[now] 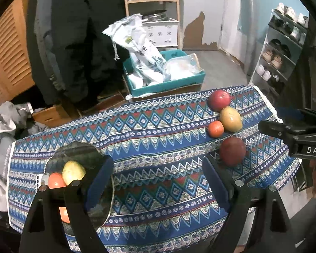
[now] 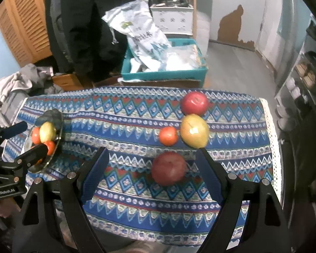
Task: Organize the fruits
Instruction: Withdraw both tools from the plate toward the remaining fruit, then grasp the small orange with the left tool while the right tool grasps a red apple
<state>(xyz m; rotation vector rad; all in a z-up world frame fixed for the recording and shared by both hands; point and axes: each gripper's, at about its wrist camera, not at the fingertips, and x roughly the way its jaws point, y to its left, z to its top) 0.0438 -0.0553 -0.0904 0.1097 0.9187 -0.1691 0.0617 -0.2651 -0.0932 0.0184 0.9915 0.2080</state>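
Right gripper (image 2: 151, 164) tilted down — fingers apart over red apple (image 2: 169, 171), left gripper (image 1: 158, 172) likewise apart beside plate (image 1: 99, 208)

Both views are fisheye cameras riding on the hand-held grippers, each looking steeply down and forward along its own two fingers at a table covered by a patterned tablecloth (image 1: 158, 126).

The left wrist view sits over the near left part of the table, close above a dark plate (image 1: 82, 154) of fruit at its lower left, with the left gripper (image 1: 158, 168) framing the lower edge.

The right wrist view hangs nearer the right half, close above a dark red apple (image 2: 168, 170) between the fingers of the right gripper (image 2: 151, 164).

Both share the cloth, the plate, the four loose fruits, and the teal crate (image 2: 164, 73) on the floor beyond. Each camera catches the other gripper at its frame edge.
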